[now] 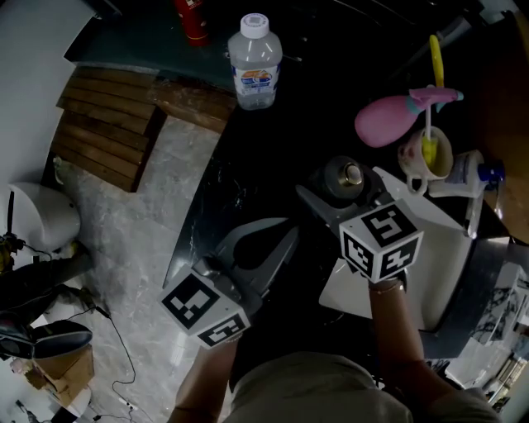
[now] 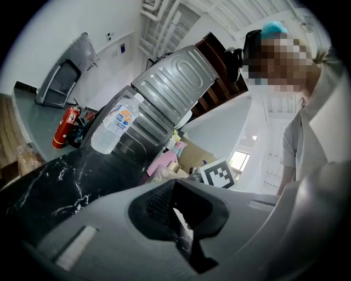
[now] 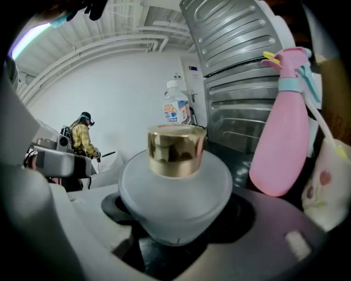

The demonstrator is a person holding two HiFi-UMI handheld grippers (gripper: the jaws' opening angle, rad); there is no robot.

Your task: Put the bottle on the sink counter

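A red fire extinguisher (image 1: 191, 20) stands at the far left, beyond the dark marble surface (image 1: 248, 165). Right of it, a clear water bottle (image 1: 254, 61) with a white cap stands upright on the far edge of that surface. Nearer, the left hand-held gripper (image 1: 281, 235) hangs over the surface with its jaws brought together and nothing between them.

Just to its right, the right hand-held gripper (image 1: 345, 185) is clamped on the bottle (image 3: 175, 192), a squat, round, frosted one with a gold cap. The bottle sits between the two jaws, one jaw on each side of its belly. It is upright, its long axis vertical and its cap pointing straight up. It is over the dark surface, just beside the left edge of the white sink (image 1: 450, 240). I cannot tell whether its base touches the surface.

Farther right, a pink spray bottle (image 1: 395, 117) lies beside a mug (image 1: 426, 157).
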